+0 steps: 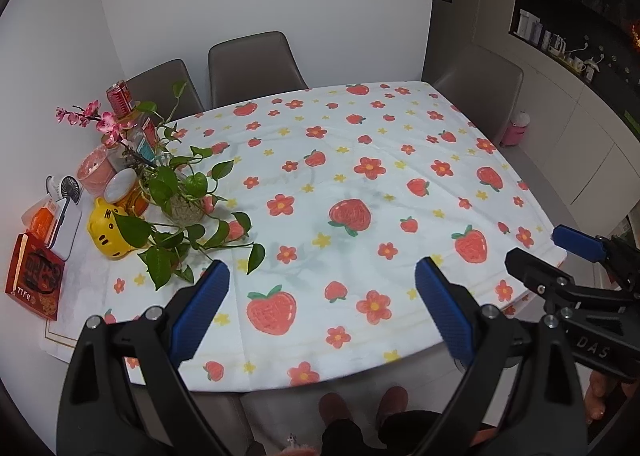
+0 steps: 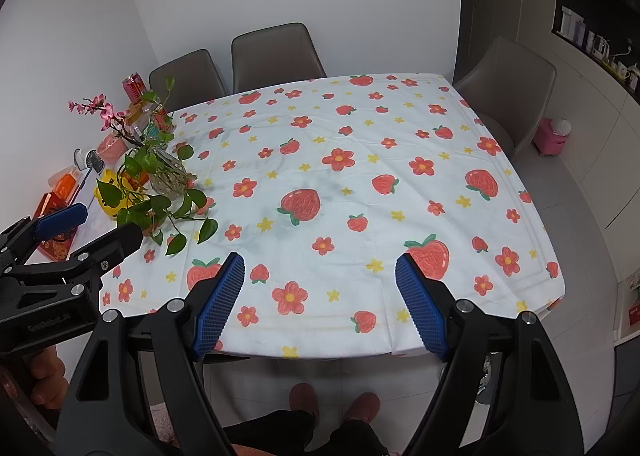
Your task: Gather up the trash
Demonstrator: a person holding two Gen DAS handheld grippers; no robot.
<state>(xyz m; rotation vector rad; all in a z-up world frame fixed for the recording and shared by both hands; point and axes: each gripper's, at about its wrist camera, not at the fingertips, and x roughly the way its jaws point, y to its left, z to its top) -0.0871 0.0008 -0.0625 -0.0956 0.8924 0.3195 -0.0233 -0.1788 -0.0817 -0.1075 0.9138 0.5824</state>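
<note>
A table with a white strawberry-and-flower cloth fills both views. No loose trash shows on the cloth. My left gripper is open and empty above the table's near edge. My right gripper is open and empty, also above the near edge. The right gripper shows at the right of the left wrist view. The left gripper shows at the left of the right wrist view. A red can stands at the table's far left corner.
At the table's left are a potted vine in a glass vase, pink blossoms, a yellow cat figure, a small fan, a red box and jars. Three grey chairs stand around. A pink bin sits on the floor right.
</note>
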